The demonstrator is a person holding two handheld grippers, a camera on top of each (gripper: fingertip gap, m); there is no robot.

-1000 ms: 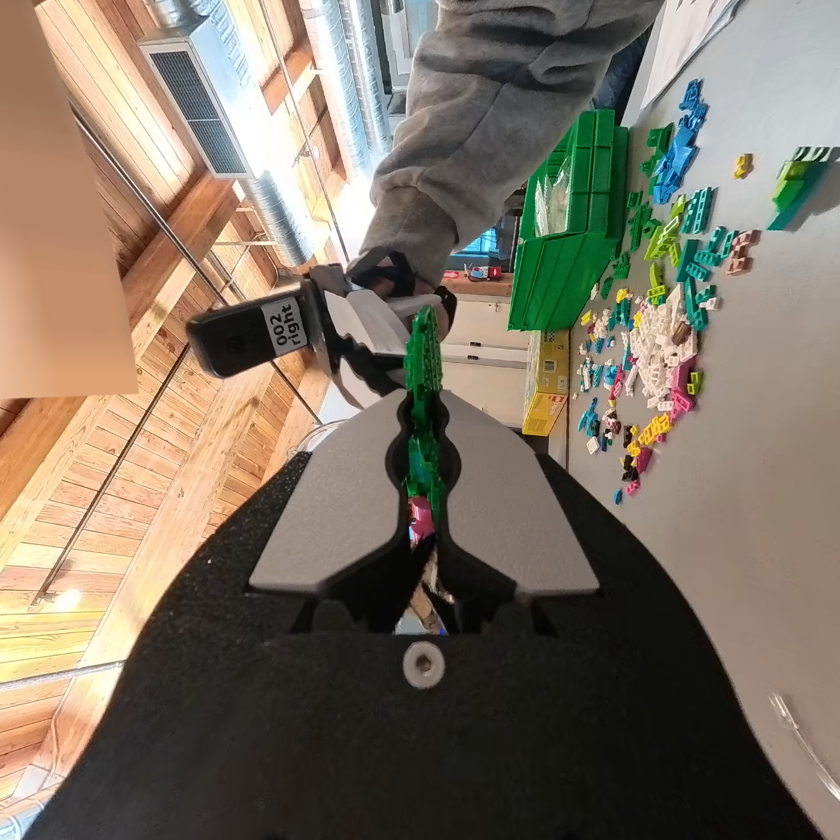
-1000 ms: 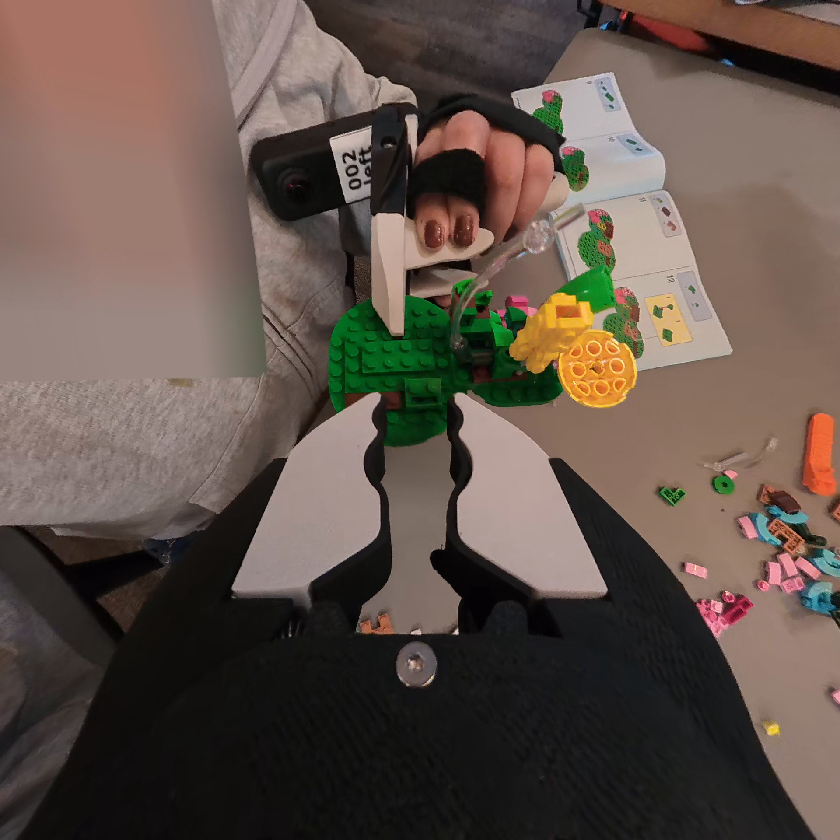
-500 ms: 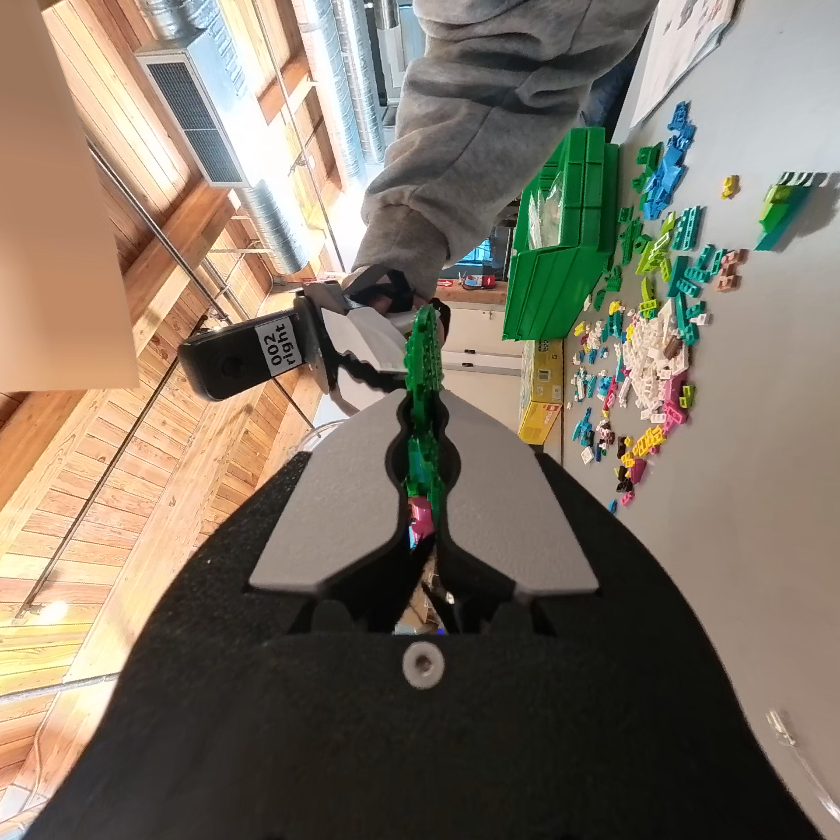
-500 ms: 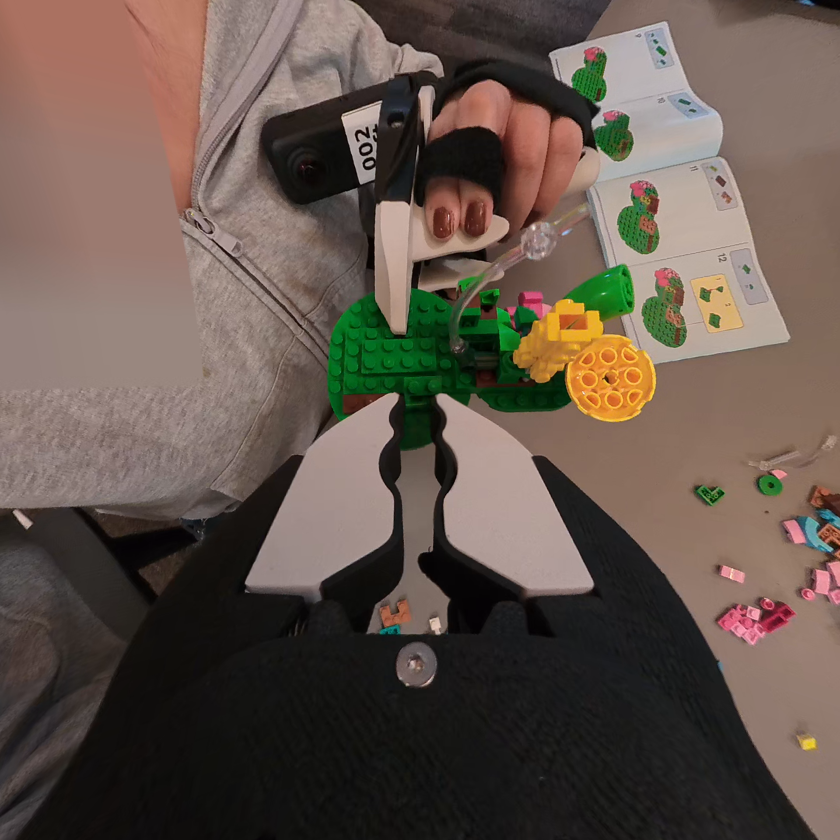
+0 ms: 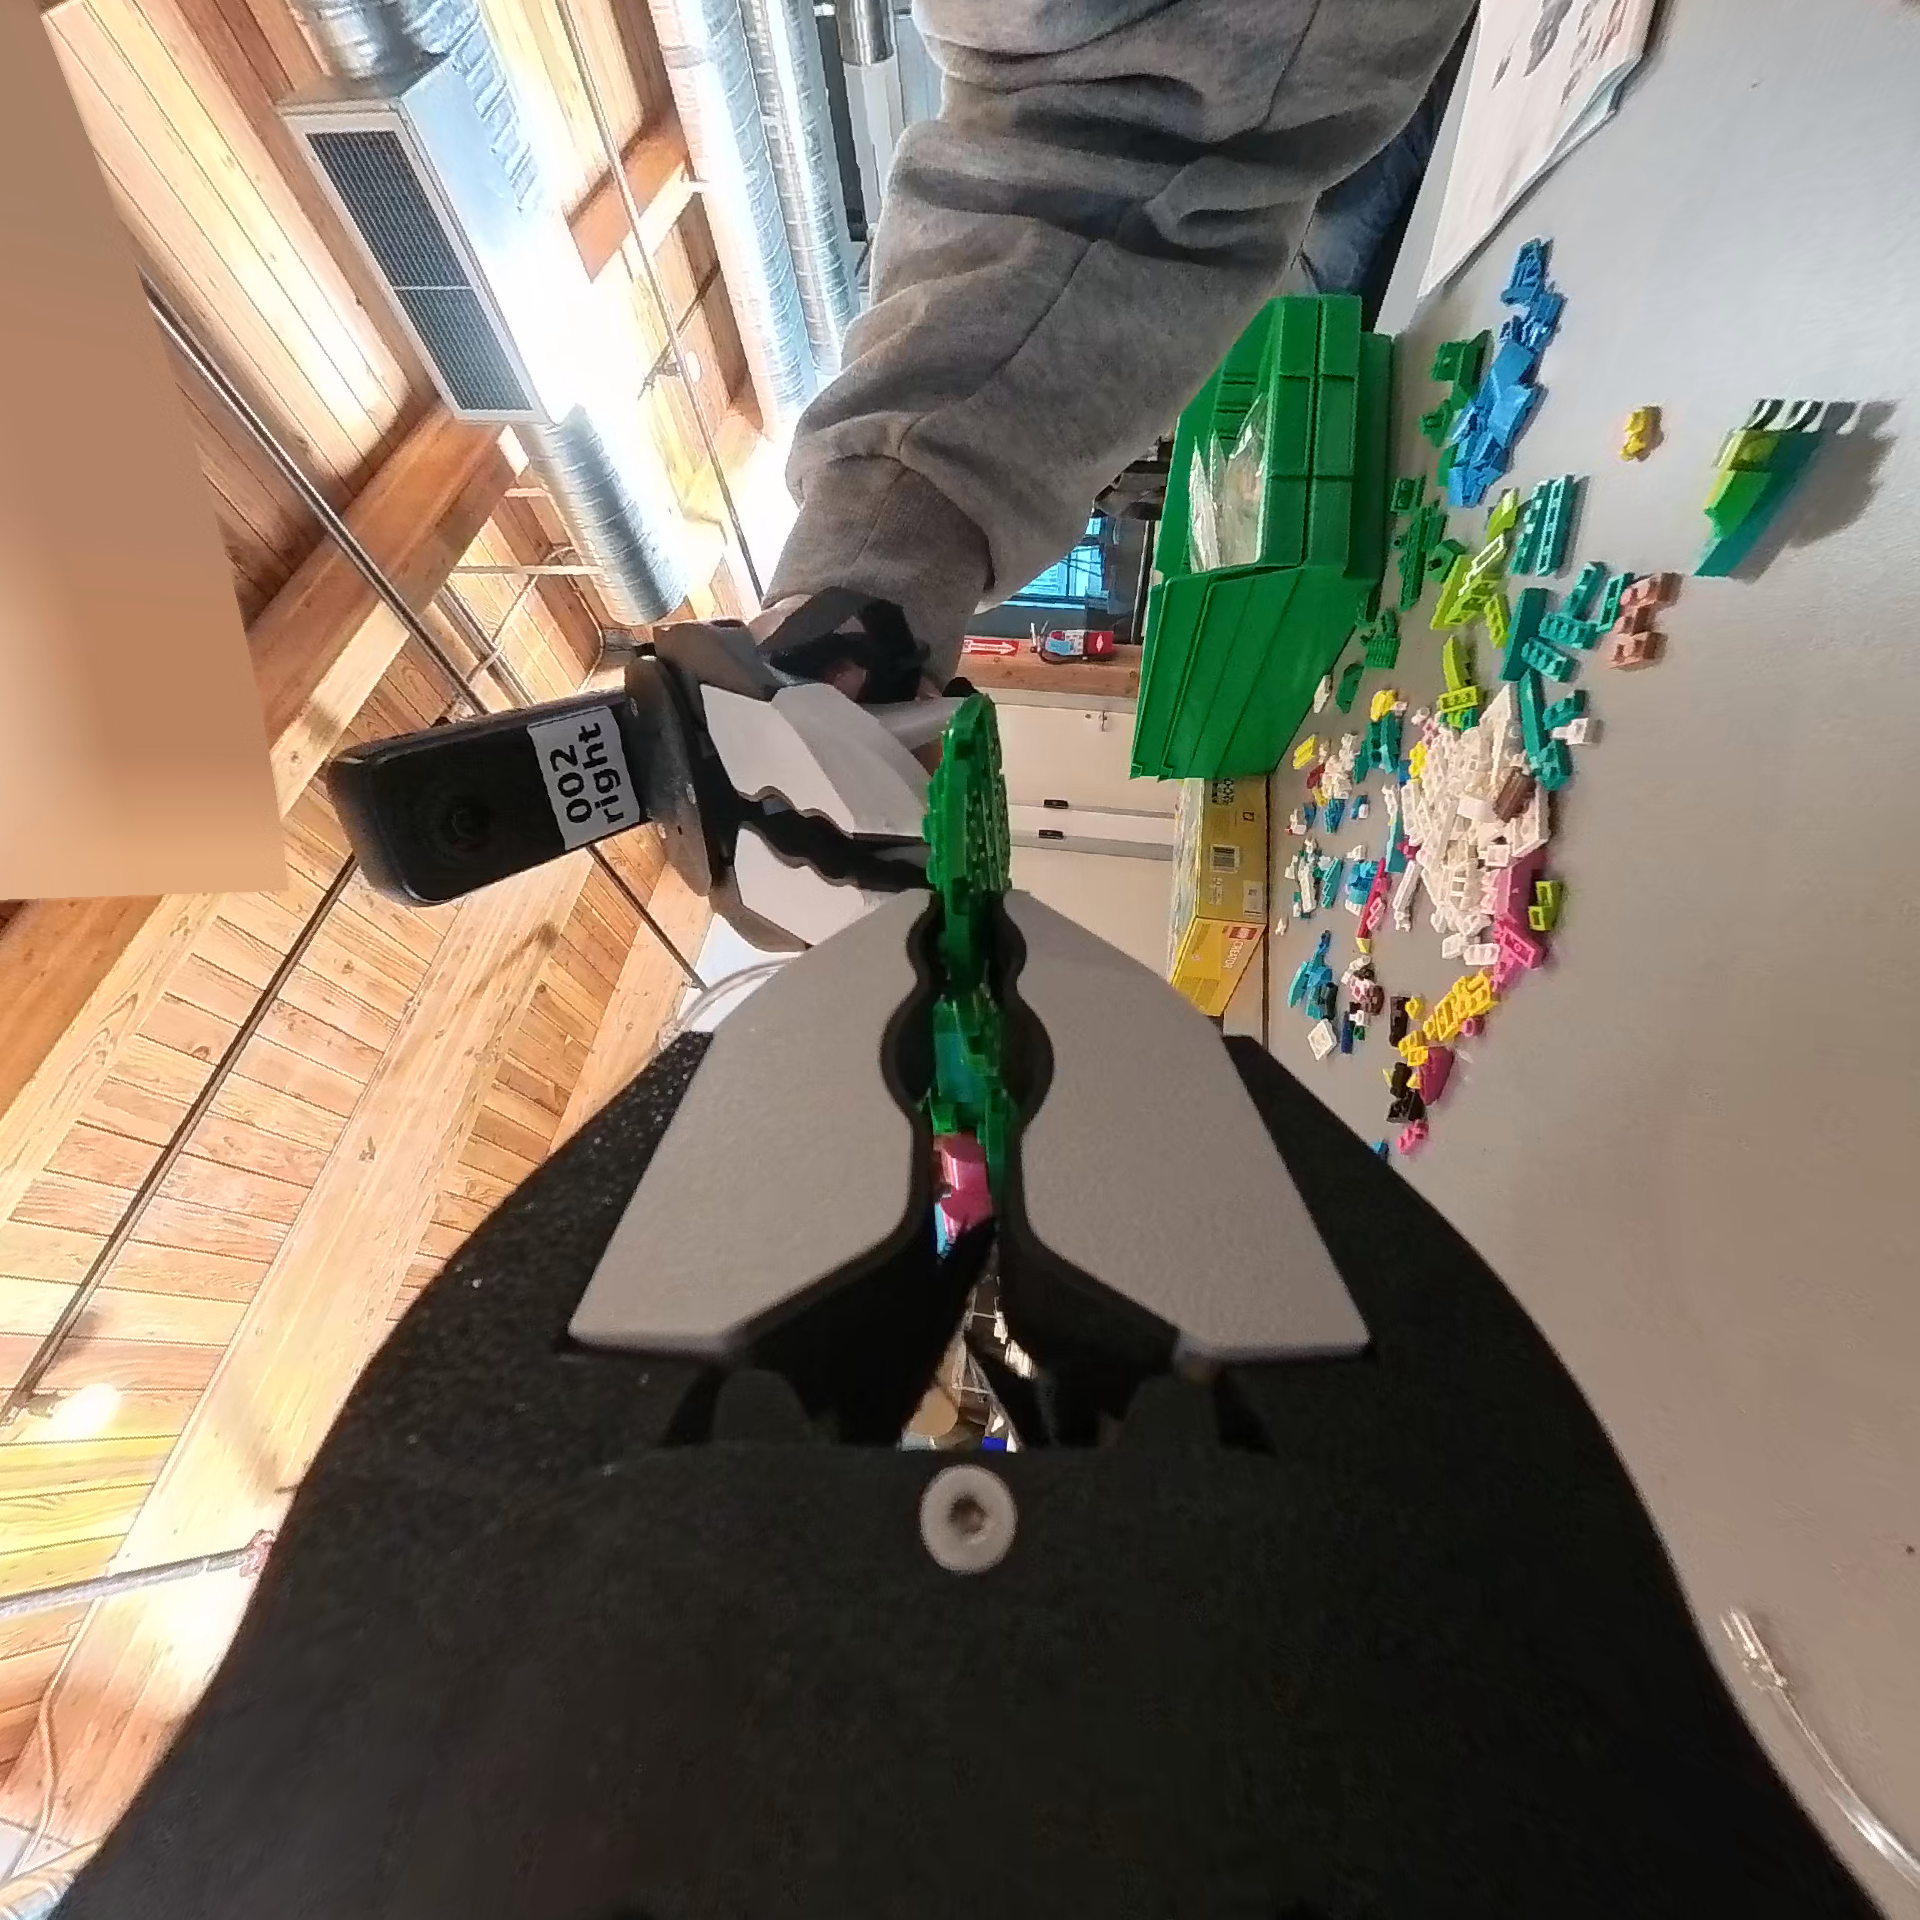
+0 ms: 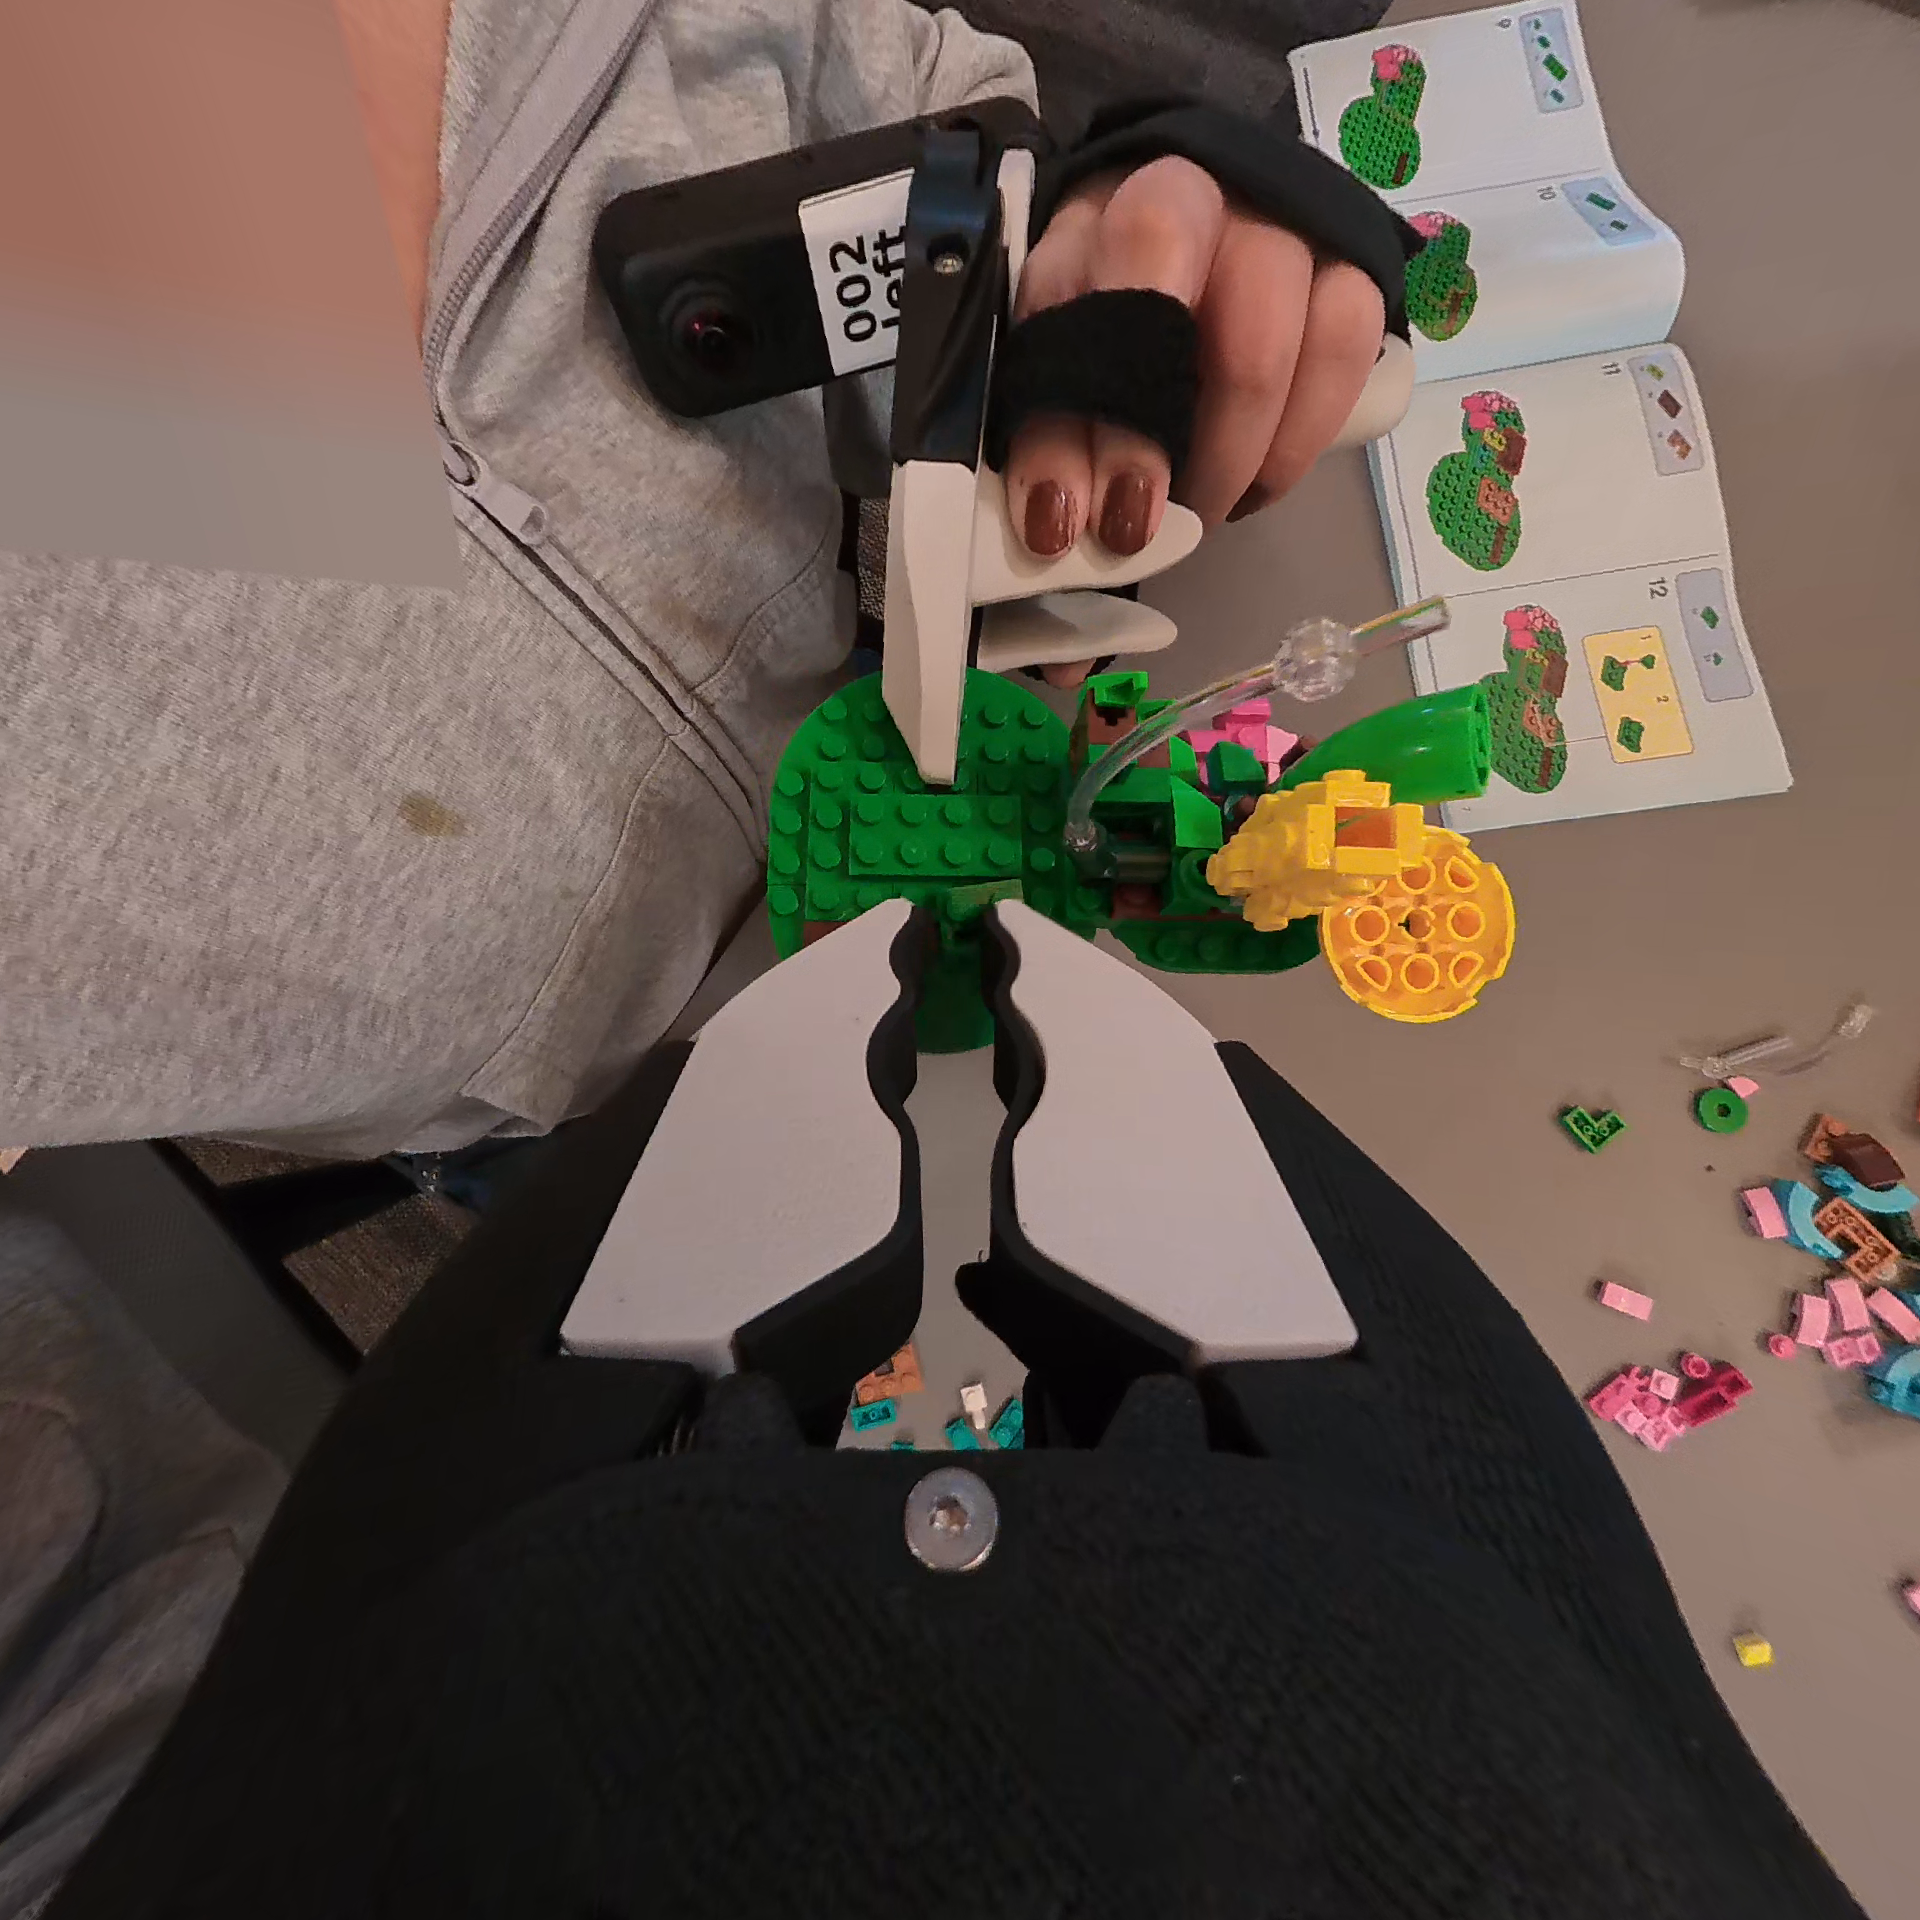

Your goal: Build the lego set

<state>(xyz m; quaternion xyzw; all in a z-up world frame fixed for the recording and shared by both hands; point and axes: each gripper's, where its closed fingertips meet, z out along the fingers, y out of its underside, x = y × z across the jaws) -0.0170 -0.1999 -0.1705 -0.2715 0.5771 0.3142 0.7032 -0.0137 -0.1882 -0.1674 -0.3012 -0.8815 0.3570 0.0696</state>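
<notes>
The left tool [image 5: 966,914] is nearly closed and squeezes the green brick model [image 6: 914,821] edge-on, with both fingers pressed on its flat green plate. In the right wrist view that same tool comes down from above, and 1 pale finger [image 6: 930,665] lies on the studded top of the plate. A hand [image 6: 1174,312] in a black strap grips it.

The right tool [image 6: 954,920] is nearly closed too. Its 2 tips pinch a small green brick [image 6: 977,896] that sits on the near edge of the model. The model is held up in the air between the 2 tools, above the near edge of the desk [image 6: 1662,935] and close to the person's grey hoodie [image 6: 312,779].

The model has a round green base, a yellow flower [image 6: 1309,847] with a round yellow disc [image 6: 1418,925], some pink bits, a big green leaf [image 6: 1403,743] and a clear bendy tube [image 6: 1195,707].

An open instruction booklet [image 6: 1558,499] lies on the desk behind the model. Loose pink, teal and brown bricks [image 6: 1829,1278] lie along the right edge. In the left wrist view, a big spread of small bricks [image 5: 1455,810], a green bin [image 5: 1268,540] and a yellow box [image 5: 1221,904] sit farther off on the desk.
</notes>
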